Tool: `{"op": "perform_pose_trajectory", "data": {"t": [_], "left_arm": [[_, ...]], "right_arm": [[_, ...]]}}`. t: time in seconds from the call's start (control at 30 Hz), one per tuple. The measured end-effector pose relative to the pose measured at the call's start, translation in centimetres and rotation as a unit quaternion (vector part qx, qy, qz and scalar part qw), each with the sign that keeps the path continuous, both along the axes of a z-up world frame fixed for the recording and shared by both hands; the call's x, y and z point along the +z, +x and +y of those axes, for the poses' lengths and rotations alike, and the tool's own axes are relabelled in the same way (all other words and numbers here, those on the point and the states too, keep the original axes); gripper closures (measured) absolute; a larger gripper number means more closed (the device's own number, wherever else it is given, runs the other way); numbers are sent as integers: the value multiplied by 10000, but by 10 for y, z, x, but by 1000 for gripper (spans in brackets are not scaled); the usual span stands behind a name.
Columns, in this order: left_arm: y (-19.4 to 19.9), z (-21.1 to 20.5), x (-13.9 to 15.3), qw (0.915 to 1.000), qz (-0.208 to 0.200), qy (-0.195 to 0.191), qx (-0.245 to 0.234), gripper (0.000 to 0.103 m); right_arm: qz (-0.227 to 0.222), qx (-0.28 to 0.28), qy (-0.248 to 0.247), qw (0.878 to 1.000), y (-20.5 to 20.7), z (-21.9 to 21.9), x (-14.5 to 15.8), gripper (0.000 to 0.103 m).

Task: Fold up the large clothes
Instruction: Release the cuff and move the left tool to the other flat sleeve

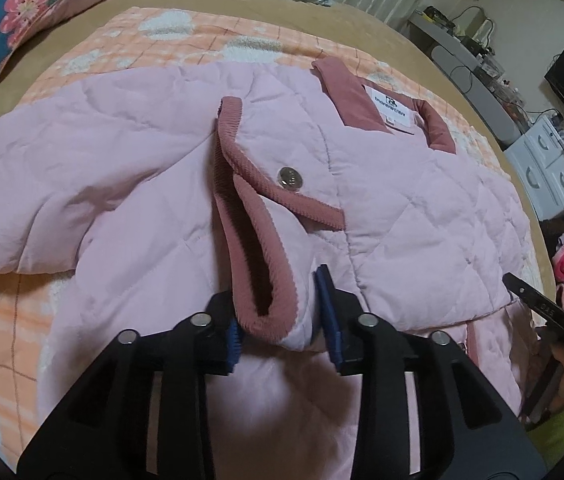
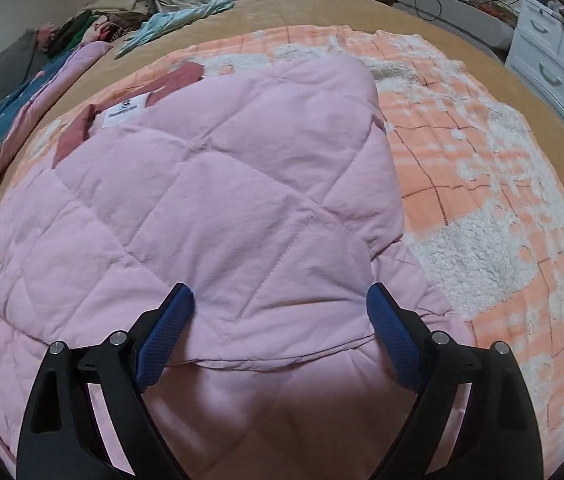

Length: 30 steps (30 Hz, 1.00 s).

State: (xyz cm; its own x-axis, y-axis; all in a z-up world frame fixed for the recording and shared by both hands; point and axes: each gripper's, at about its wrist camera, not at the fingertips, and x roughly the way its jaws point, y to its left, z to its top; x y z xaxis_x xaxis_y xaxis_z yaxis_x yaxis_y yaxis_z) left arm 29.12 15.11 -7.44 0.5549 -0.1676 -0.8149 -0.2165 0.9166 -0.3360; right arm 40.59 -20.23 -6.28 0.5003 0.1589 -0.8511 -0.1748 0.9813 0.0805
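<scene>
A pink quilted jacket [image 1: 129,168] lies spread over an orange-and-white checked fleece blanket [image 1: 201,36] on a tan bed [image 1: 382,28]. Inside its dusty-rose collar [image 1: 342,84] sits a white label [image 1: 392,110] with a small dark logo and a line of dark lettering, too blurred to read with any confidence. On the left wrist view, a sleeve with a ribbed rose cuff [image 1: 257,264] is folded across the jacket front, just near a silver snap button [image 1: 290,179]. The left gripper [image 1: 282,320] has its jaws pinching the near end of that cuff and the pink padding under it, blue pads against either side. On the right wrist view, the right gripper [image 2: 279,332] hovers over a folded-over flap of the jacket [image 2: 241,208], jaws spread wide with the flap's near edge lying between them, not clamped. A blue floral pillow [image 1: 5,32] rests at the far left, and white drawers [image 2: 554,56] stand far right beside the bed.
</scene>
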Motion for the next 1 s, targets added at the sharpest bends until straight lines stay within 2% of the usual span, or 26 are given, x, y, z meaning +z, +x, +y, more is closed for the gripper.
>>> {"op": "perform_pose_trajectory", "data": {"t": [0.17,0.27,0.33,0.43,0.5,0.6,0.83,1.0], "left_arm": [[-11,8,10,9998,-22,126,177,58],[-21,16,16,9993,-35,253,262,43],[-27,20,20,9988,-17,357,327,29],[-39,31,24,9975,5,437,559,15],[-46,38,25,9959,40,536,724,9],[-56,47,26,9943,118,625,854,9],[-86,79,30,9903,144,526,1280,9],[-102,101,34,9858,114,487,1605,9]], "right_arm": [[-169,-9,-9,9999,-11,3,12,13],[-262,-19,352,9990,-24,0,25,12],[-309,21,582,9978,-34,1,33,9],[-379,150,718,9966,-47,10,41,5],[-439,248,753,9959,-58,19,46,5],[-502,403,775,9949,-71,34,50,4],[-798,872,727,9903,-100,77,71,4],[-830,1250,727,9860,-113,113,83,4]]}}
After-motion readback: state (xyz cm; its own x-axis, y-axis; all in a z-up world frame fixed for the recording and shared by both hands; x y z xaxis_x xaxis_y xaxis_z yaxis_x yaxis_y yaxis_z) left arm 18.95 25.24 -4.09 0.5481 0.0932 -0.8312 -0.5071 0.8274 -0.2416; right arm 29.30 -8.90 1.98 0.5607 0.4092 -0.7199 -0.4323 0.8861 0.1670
